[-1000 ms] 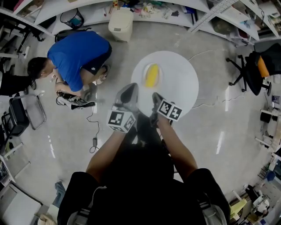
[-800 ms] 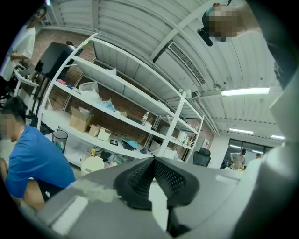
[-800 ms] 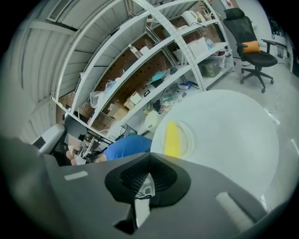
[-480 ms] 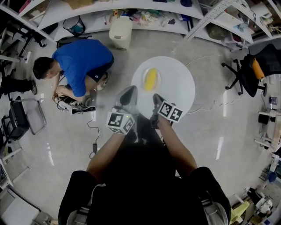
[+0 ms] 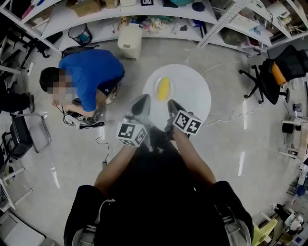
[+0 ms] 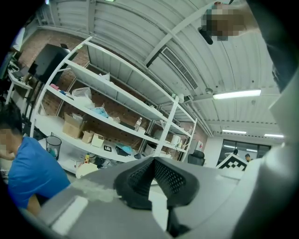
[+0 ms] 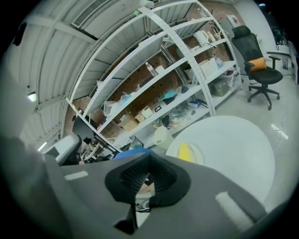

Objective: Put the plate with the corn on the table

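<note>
A small white plate with a yellow corn cob rests on the round white table, left of its middle. Both grippers hang above the table's near edge, apart from the plate. My left gripper is shut with nothing in it, and in the left gripper view it points level at the shelves. My right gripper is also shut and empty. It tilts downward in the right gripper view, where the plate and corn lie beyond its tips.
A person in a blue shirt crouches on the floor left of the table among cables. A beige bin stands by the curved shelving. An office chair is at the right.
Both grippers have risen, and the table and plate look smaller below them. The plate and corn have not moved on the table. Both grippers stay shut.
</note>
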`<state>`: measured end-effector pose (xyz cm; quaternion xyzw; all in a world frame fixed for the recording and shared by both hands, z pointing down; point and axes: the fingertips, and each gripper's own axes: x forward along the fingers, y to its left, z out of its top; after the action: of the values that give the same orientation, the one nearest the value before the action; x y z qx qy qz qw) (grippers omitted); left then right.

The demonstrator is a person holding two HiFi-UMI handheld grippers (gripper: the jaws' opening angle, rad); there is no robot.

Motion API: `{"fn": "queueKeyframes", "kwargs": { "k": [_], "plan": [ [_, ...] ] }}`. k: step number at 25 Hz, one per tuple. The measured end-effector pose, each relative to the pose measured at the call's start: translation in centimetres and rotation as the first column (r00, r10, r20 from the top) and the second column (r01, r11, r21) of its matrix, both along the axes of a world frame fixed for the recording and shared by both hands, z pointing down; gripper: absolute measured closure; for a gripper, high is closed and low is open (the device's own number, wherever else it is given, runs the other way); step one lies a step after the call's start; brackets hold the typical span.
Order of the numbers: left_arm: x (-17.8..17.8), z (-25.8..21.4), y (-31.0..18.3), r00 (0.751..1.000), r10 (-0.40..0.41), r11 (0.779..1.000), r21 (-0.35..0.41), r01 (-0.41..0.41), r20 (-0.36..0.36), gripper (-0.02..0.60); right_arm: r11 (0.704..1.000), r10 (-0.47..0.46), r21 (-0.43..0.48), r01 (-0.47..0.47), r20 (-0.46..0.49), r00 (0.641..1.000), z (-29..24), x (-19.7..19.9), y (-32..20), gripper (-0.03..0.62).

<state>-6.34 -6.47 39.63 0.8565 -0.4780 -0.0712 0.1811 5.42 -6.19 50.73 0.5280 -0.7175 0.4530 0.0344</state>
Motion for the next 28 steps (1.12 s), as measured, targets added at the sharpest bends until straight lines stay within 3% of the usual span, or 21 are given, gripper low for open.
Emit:
{"fn": "queueKeyframes", "kwargs": {
  "k": [12, 19, 28],
  "plan": [
    [-0.3, 0.0, 0.5, 0.999, 0.041, 0.999, -0.004, -0.041, 0.024, 0.58, 0.983, 0.007, 0.182, 0.01, -0.09, 0.996, -5.3, -0.1, -0.5, 0.585],
    [-0.4, -1.0, 0.3, 0.998, 0.053, 0.998, 0.02, -0.054, 0.027, 0.58, 0.938, 0.037, 0.346, 0.017, -0.149, 0.988, -9.7, -0.4, -0.2, 0.585],
    [-0.3, -1.4, 0.2, 0.998, 0.063, 0.997, 0.033, -0.063, 0.026, 0.58, 0.923, 0.032, 0.384, 0.034, -0.165, 0.986, -10.7, -0.8, 0.3, 0.585]
  ]
}}
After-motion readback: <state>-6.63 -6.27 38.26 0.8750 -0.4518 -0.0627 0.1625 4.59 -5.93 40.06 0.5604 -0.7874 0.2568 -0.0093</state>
